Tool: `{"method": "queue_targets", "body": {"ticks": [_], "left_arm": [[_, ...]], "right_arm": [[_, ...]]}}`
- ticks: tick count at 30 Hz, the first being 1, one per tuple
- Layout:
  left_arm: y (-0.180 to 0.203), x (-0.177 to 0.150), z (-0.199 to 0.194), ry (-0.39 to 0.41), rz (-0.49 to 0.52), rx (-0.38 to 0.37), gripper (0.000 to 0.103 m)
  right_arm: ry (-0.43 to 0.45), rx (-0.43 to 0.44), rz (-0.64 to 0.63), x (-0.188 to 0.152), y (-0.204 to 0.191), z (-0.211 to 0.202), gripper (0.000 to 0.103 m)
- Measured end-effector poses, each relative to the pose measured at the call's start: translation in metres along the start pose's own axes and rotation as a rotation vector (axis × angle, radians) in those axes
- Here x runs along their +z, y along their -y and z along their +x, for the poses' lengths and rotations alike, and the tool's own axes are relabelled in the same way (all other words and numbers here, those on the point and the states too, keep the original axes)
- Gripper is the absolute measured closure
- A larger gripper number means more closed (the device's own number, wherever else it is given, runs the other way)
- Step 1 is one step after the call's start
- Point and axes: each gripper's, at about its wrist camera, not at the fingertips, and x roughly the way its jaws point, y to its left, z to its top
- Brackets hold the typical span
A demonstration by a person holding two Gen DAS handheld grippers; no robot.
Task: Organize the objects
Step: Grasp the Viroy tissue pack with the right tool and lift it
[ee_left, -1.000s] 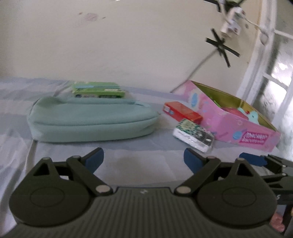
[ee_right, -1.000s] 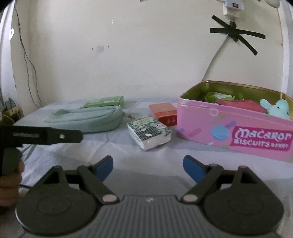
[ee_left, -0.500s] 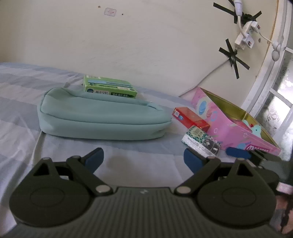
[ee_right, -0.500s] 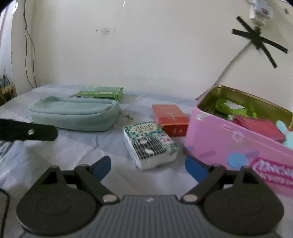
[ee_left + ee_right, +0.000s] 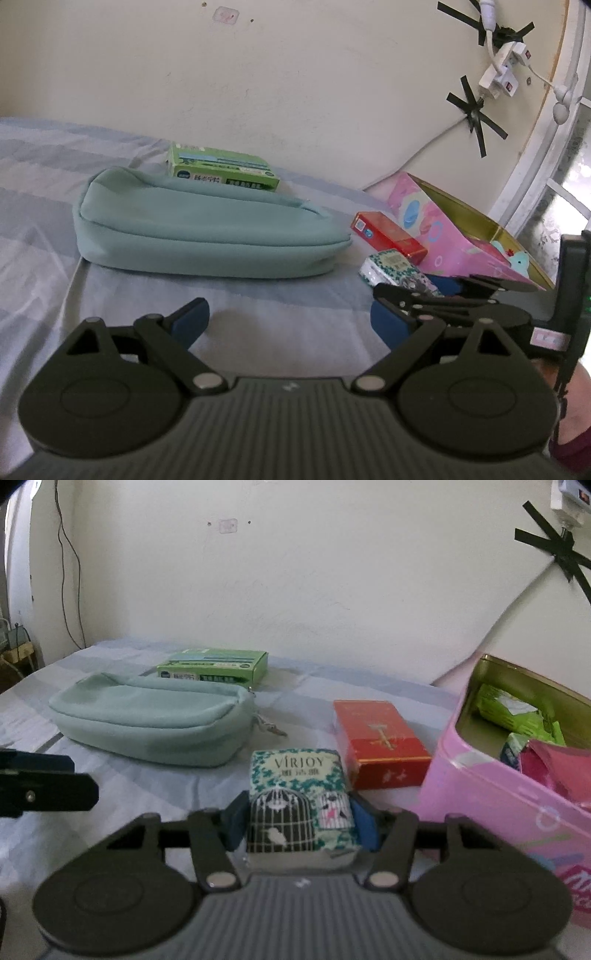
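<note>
A small tissue pack [image 5: 295,775] printed with a birdcage lies on the striped bedsheet [image 5: 155,790] beside a pink biscuit tin [image 5: 480,794]. My right gripper [image 5: 300,823] has the pack between its jaws, which are closing, and the blue pads touch both its sides. From the left wrist view the same pack [image 5: 391,266] shows with the right gripper [image 5: 443,295] around it. My left gripper [image 5: 290,321] stands open with nothing in it, hovering over the sheet in front of a mint-green pouch [image 5: 207,236].
A red box [image 5: 376,738] lies between the pack and the tin, which holds green and red packets. A green box [image 5: 214,666] sits behind the pouch [image 5: 147,720] near the wall. Cables and a taped power strip [image 5: 502,70] hang on the wall.
My right gripper has moved forward onto the tissue pack and its jaws have come in from wide apart to the pack's sides. The left gripper has stayed open and nearly still.
</note>
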Motion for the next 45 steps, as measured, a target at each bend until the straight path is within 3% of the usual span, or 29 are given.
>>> {"method": "queue_targets", "body": {"ticks": [10,14,23,27,32,45], "left_arm": [[-0.003,0.001,0.001,-0.012,-0.019,-0.017,0.007],[-0.002,0.000,0.002,-0.028,-0.015,-0.086,0.007],[0.025,-0.012,0.002,-0.044,0.134,-0.154,0.007],[0.038,-0.018,0.002,-0.042,0.215,-0.132,0.007],[0.053,-0.023,0.003,-0.036,0.295,-0.057,0.007],[0.076,-0.030,0.002,-0.081,0.301,0.044,0.007]], "right_arm": [[0.005,0.033,-0.017,-0.018,-0.009,-0.027,0.050],[0.003,0.054,-0.023,-0.030,-0.012,-0.044,0.050],[0.000,0.082,-0.116,-0.068,-0.021,-0.099,0.049],[0.001,0.093,-0.089,-0.086,-0.017,-0.120,0.047],[0.034,0.069,-0.032,-0.102,-0.008,-0.139,0.035],[0.065,0.051,0.051,-0.120,0.011,-0.161,0.033]]}}
